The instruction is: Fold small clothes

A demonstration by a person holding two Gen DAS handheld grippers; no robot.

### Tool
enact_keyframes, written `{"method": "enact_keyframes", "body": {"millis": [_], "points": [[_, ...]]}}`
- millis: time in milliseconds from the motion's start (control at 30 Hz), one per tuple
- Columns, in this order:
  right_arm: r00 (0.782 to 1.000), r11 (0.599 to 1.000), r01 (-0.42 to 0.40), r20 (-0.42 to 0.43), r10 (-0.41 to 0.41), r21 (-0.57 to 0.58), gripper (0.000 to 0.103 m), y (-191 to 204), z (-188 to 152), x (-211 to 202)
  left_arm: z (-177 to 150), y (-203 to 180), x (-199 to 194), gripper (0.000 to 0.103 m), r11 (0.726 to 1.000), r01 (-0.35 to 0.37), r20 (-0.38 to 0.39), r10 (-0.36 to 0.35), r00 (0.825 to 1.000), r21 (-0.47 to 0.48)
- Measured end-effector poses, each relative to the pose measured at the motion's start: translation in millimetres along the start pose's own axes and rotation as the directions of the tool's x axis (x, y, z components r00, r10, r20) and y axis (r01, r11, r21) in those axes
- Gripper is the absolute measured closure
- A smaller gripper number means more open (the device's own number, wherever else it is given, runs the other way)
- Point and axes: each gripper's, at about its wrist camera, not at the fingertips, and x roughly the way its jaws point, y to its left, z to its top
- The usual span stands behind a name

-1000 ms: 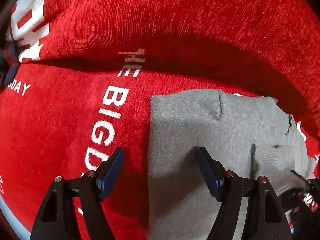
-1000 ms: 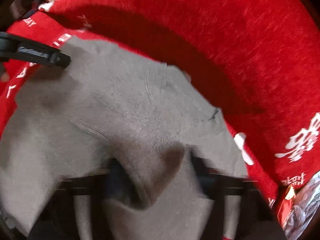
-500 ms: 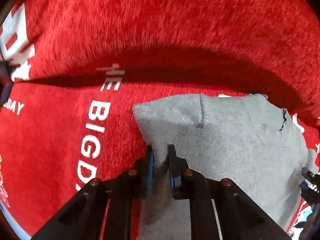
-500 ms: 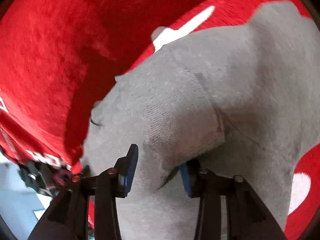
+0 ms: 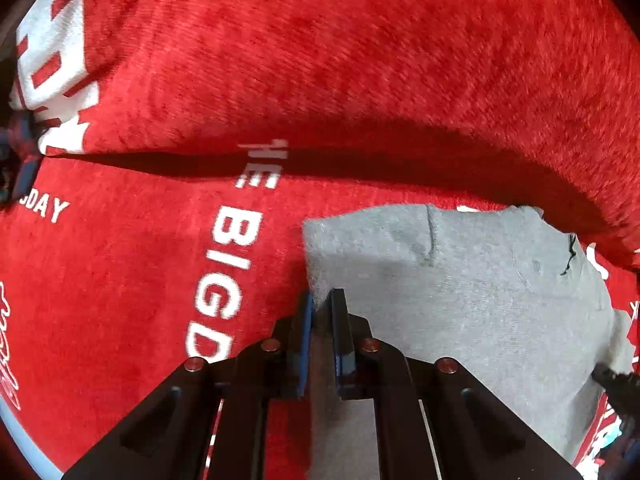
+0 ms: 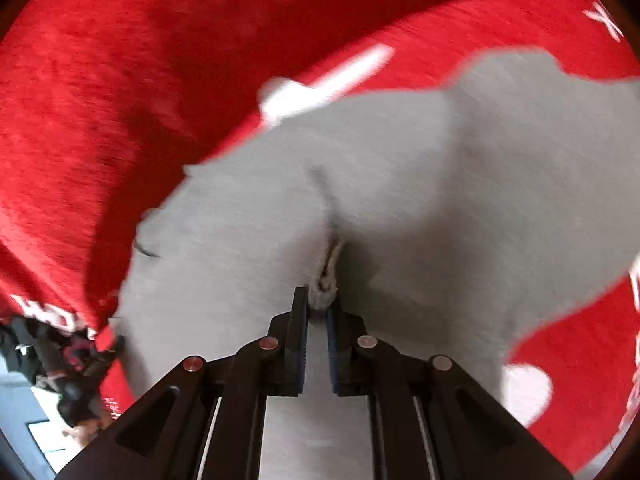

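A small grey knitted garment lies on a red plush blanket with white lettering. The left gripper pinches the garment's left edge. The right gripper, jaws just closing, clamps a raised fold of it.

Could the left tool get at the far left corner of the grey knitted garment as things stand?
Probably not without letting go first. The left tool is already clamped on the near left edge of the grey knitted garment. The far corner lies bare on the red fleece blanket.

grey garment, red blanket w/ white lettering
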Motion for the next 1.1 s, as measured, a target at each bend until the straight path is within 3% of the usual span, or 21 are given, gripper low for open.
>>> {"method": "enact_keyframes", "body": {"millis": [100,167,200,233,367,500,633,700,767,900,967,1033,1100], "points": [[1.000,1.000,-0.011,-0.025,0.011,0.011,0.089,-7,-12,-10,1,18,-9,0.092,1.000,0.003,-0.011,-0.003,1.000,-0.008],[0.997,0.998,-0.061,-0.052,0.062,0.016,0.068,-5,-22,-11,-2,28,-13,0.092,0.999,0.044,-0.044,-0.045,0.998,-0.029],[0.994,0.996,-0.085,-0.066,0.086,0.017,0.048,-1,-27,-11,-11,28,-15,0.092,0.998,0.058,-0.061,-0.060,0.996,-0.033],[0.989,0.993,-0.120,-0.083,0.120,0.011,0.043,7,-36,-9,-17,27,-13,0.092,0.997,0.073,-0.085,-0.076,0.993,-0.032],[0.959,0.973,-0.229,-0.174,0.225,-0.001,0.043,41,-69,9,-40,21,-14,0.092,0.993,0.117,-0.141,-0.114,0.983,0.010],[0.922,0.952,-0.305,-0.247,0.299,0.015,0.043,81,-97,43,-59,17,-24,0.092,0.985,0.172,-0.159,-0.172,0.972,-0.013],[0.917,0.944,-0.322,-0.224,0.329,0.069,0.043,106,-106,71,-64,17,-43,0.092,0.978,0.206,-0.104,-0.209,0.972,-0.034],[0.918,0.941,-0.328,-0.208,0.339,0.084,0.044,111,-104,76,-67,8,-46,0.092,0.984,0.180,-0.080,-0.179,0.981,0.011],[0.924,0.949,-0.308,-0.217,0.314,0.063,0.049,116,-104,78,-71,-5,-31,0.092,0.992,0.079,-0.112,-0.068,0.991,0.094],[0.901,0.935,-0.348,-0.251,0.353,0.064,0.049,117,-108,67,-81,-4,-37,0.092,0.994,0.080,-0.103,-0.072,0.992,0.073],[0.895,0.931,-0.362,-0.259,0.363,0.053,0.042,115,-112,57,-83,1,-46,0.092,0.994,0.101,-0.108,-0.096,0.990,0.050],[0.899,0.936,-0.349,-0.263,0.351,0.053,0.022,113,-114,51,-88,4,-63,0.092,0.990,0.138,-0.105,-0.134,0.985,0.032],[0.904,0.939,-0.339,-0.255,0.344,0.063,0.022,108,-115,44,-93,-3,-78,0.092,0.986,0.161,-0.089,-0.157,0.984,0.041]]}}
